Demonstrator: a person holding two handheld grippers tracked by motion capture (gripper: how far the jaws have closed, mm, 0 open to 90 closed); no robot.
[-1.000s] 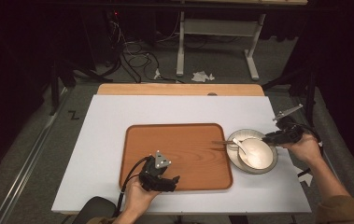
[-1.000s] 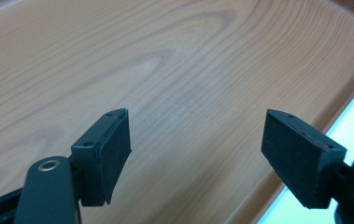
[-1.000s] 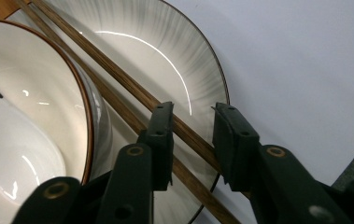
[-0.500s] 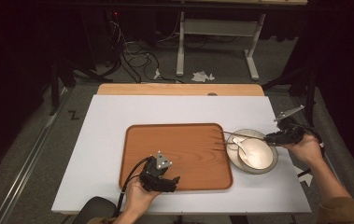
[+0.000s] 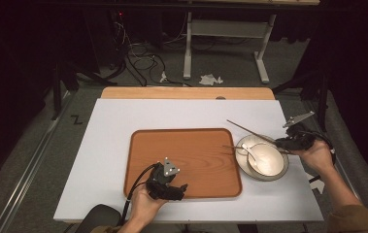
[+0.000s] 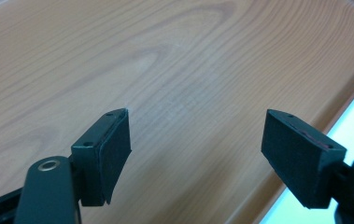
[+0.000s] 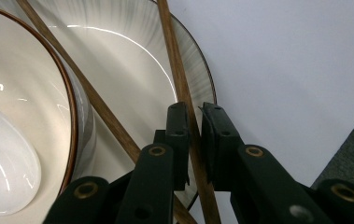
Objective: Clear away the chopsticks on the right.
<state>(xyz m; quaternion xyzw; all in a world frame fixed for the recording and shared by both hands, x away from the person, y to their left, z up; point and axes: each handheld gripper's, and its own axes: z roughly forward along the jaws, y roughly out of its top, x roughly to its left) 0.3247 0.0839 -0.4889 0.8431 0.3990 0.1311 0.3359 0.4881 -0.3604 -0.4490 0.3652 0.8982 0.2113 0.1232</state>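
The left gripper [image 5: 179, 187] is resting over the near edge of the wooden tray [image 5: 191, 145], its jaws standing spread with only bare wood grain between and beyond them; the right gripper [image 7: 193, 122] is pinching one chopstick [image 7: 177, 65], which is running forward from the jaws across the plate [image 7: 198, 60]; the second chopstick [image 7: 86, 88] is lying loose just left of the jaws, beside the bowl [image 7: 48, 70] and its white spoon [image 7: 2, 168]. Doing this step well probably means lifting level and slowly, keeping the grip firm so the stick is not pivoting, and clearing the loose stick.
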